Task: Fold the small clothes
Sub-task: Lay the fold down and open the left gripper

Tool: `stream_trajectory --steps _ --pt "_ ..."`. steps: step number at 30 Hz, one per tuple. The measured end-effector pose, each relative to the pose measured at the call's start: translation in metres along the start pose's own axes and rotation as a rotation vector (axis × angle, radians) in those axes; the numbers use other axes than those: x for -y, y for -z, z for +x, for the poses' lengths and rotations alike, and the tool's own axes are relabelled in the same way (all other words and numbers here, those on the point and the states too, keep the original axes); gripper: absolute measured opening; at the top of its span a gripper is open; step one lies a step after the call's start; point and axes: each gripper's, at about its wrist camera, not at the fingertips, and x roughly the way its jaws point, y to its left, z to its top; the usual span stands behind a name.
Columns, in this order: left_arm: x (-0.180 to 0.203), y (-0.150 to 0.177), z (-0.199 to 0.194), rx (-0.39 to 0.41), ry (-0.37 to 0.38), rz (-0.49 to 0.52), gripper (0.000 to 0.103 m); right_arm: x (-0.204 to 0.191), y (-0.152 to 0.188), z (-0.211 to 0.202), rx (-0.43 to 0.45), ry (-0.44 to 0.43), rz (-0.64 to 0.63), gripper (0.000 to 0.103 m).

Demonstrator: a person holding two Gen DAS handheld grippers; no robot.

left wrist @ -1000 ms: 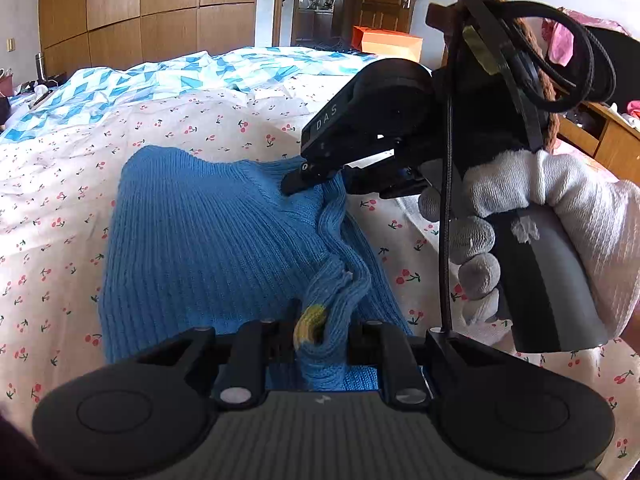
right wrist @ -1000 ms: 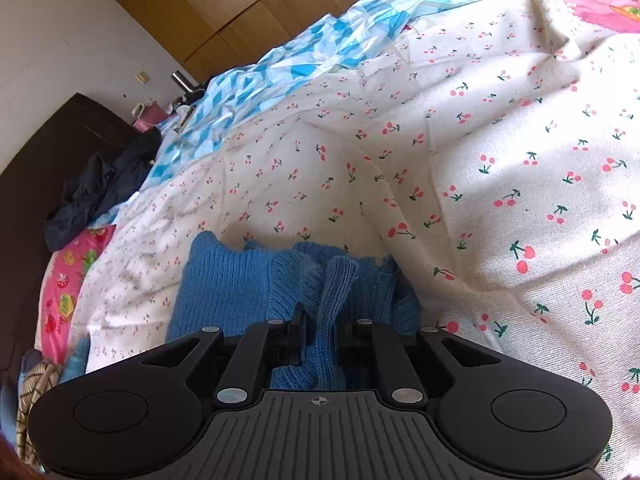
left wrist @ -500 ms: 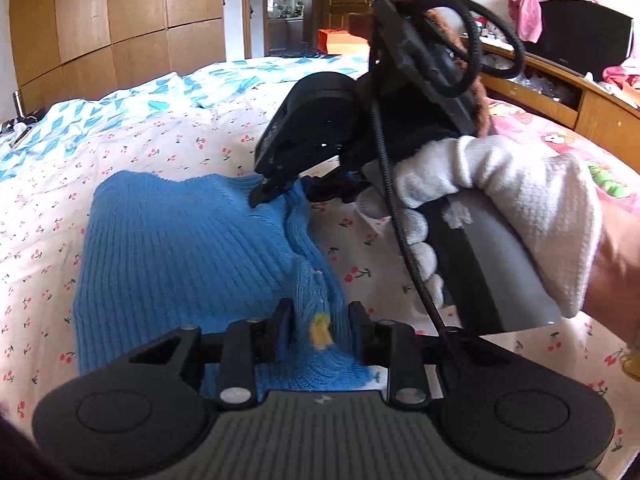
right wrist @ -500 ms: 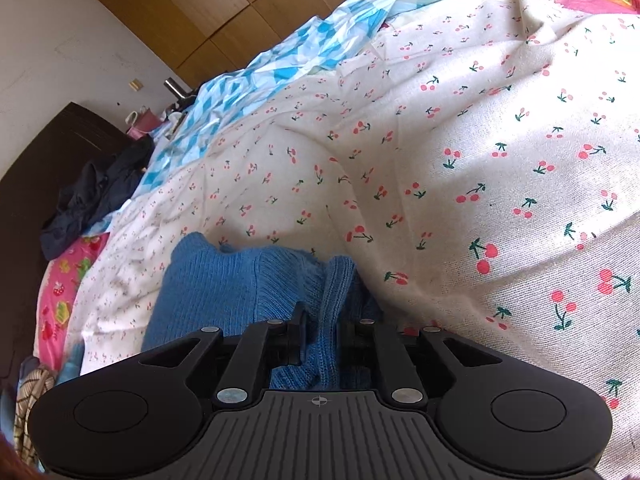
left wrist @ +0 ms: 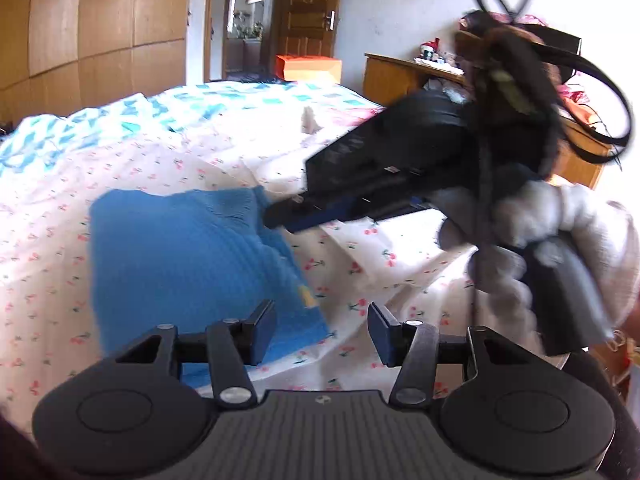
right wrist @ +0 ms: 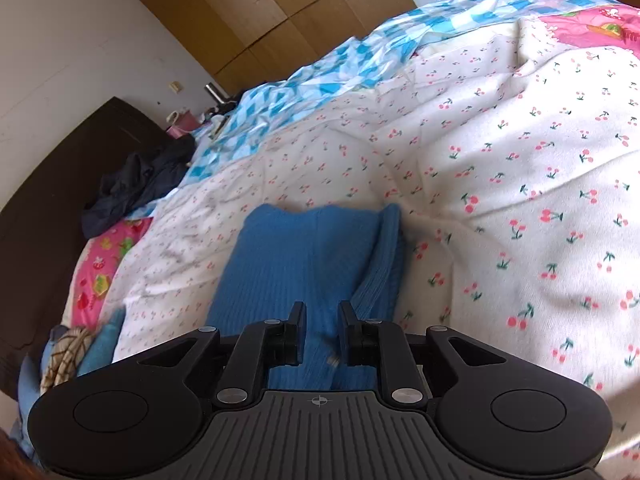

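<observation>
A blue knitted sweater (left wrist: 188,264) lies folded flat on the cherry-print quilt (left wrist: 60,280), a small yellow tag (left wrist: 306,294) at its near right edge. My left gripper (left wrist: 322,332) hovers over that near right corner. Its jaws are opening and nothing sits between them. My right gripper (left wrist: 280,214), held by a white-gloved hand (left wrist: 568,220), has its tips at the sweater's far right corner. In the right wrist view the sweater (right wrist: 312,256) lies below my right gripper (right wrist: 323,336). Its jaws are opening a little, and the pads (right wrist: 298,336) do not press the knit.
A blue-and-white checked blanket (right wrist: 320,76) covers the far part of the bed. Dark clothes (right wrist: 140,184) and a pink pillow (right wrist: 100,276) lie by the dark headboard (right wrist: 48,208). A wooden desk (left wrist: 400,76) and an orange box (left wrist: 308,68) stand beyond the bed.
Both grippers were shut on the sweater's bunched edge. They have let go, opened and drawn back and upward. The sweater now lies flat and folded.
</observation>
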Motion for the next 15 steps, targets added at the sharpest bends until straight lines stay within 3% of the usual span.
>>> stream_trajectory --steps 5,7,9,10,14,15 --pt "-0.023 0.008 -0.011 0.010 -0.090 -0.035 0.054 -0.016 0.025 -0.001 -0.066 -0.007 -0.040 0.026" --pt "-0.034 0.010 -0.007 0.000 -0.131 -0.055 0.054 -0.017 0.032 0.009 -0.088 0.059 -0.073 0.025" --pt "-0.044 0.012 -0.004 -0.008 -0.171 -0.066 0.054 -0.014 0.038 0.018 -0.093 0.181 -0.134 0.014" --pt "-0.049 0.013 -0.002 -0.012 -0.186 -0.075 0.054 -0.008 0.040 0.020 -0.098 0.217 -0.133 0.014" --pt "-0.071 0.014 0.009 -0.040 -0.202 -0.119 0.054 0.008 0.039 0.012 -0.105 0.195 -0.041 0.015" --pt "-0.075 0.013 0.009 -0.038 -0.199 -0.130 0.054 0.006 0.039 0.009 -0.099 0.182 -0.043 0.020"
